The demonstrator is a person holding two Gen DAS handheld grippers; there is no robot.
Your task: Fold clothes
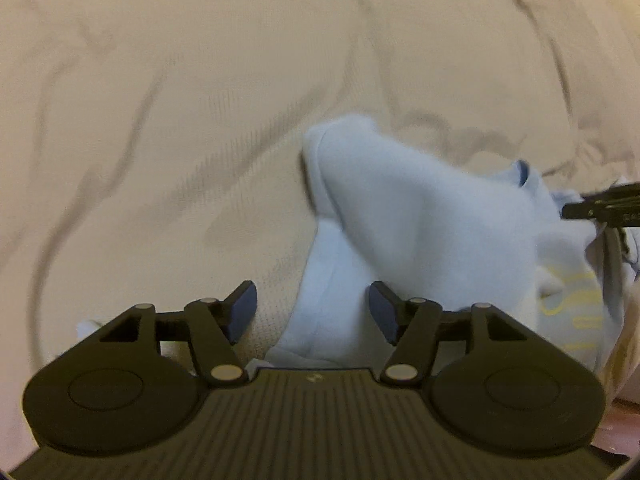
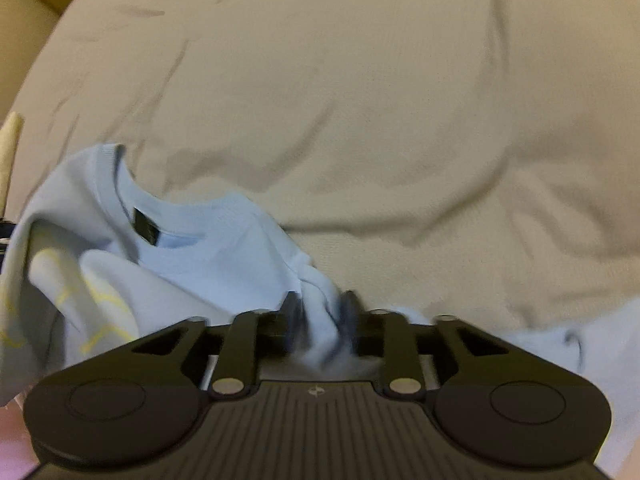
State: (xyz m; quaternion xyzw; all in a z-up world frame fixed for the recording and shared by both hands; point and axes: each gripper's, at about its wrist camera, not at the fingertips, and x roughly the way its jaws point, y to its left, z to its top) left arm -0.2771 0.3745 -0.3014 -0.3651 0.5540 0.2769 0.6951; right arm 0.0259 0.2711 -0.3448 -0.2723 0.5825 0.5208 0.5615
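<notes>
A light blue T-shirt (image 1: 420, 216) was seen crumpled on a wrinkled beige sheet (image 1: 180, 100), its neckline and a dark inner label (image 2: 146, 227) visible in the right wrist view, with yellow printed lines (image 2: 96, 300) on a bunched part. The left gripper (image 1: 312, 312) was held wide apart, with a fold of the shirt lying between its fingers but not clamped. The right gripper (image 2: 320, 320) was drawn narrow, pinching a ridge of the shirt fabric; its fingertips were blurred.
</notes>
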